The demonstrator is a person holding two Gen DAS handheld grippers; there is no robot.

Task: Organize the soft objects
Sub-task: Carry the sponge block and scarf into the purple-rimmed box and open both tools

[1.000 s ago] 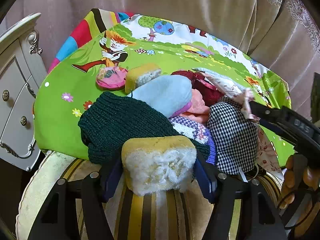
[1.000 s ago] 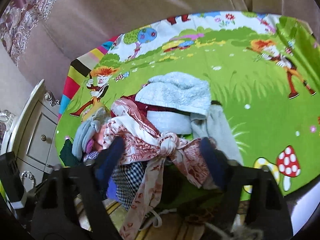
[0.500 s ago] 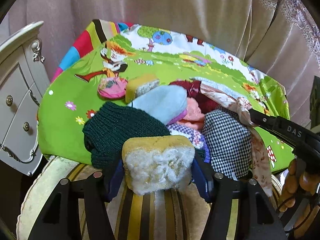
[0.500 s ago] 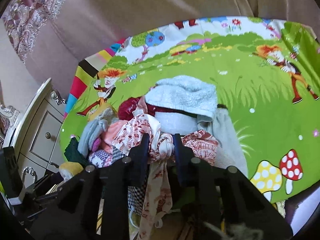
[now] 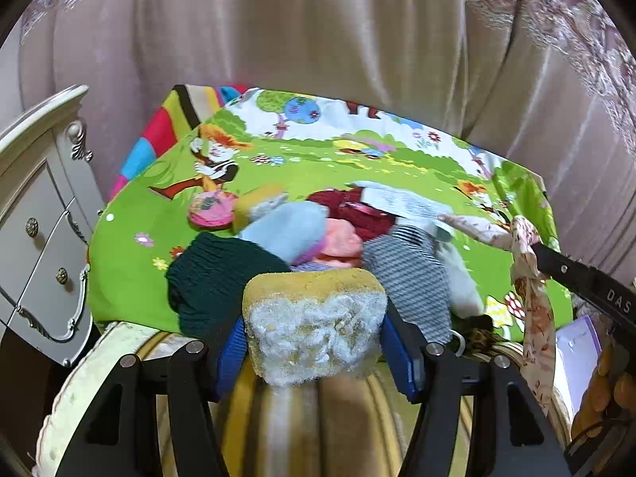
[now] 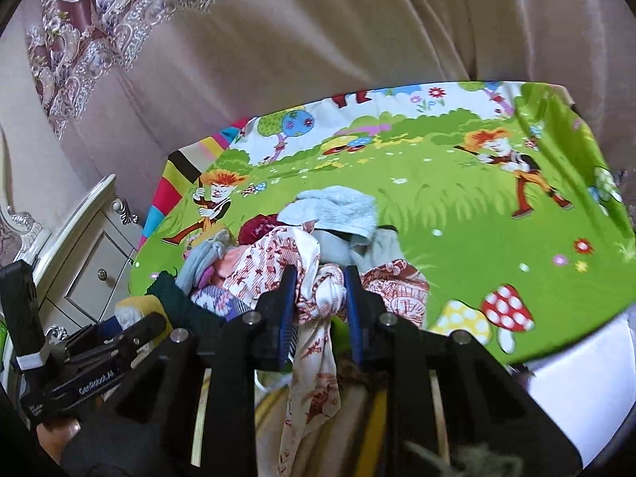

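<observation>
Between my left gripper's (image 5: 314,342) blue pads sits a yellow sponge (image 5: 314,320), squeezed from both sides. My right gripper (image 6: 320,302) is nearly closed, pinching a knotted red-and-white patterned cloth (image 6: 318,290) whose tail hangs below the fingers. Just beyond both lies the pile of soft things (image 5: 302,234) on the green cartoon sheet (image 6: 457,214), with beige curtains (image 5: 318,59) behind.

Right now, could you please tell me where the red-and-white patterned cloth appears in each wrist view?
Left wrist: red-and-white patterned cloth hangs at the right edge.
Right wrist: bottom centre, pinched in the right gripper.
Shared landmark: the light blue towel on the pile.
</observation>
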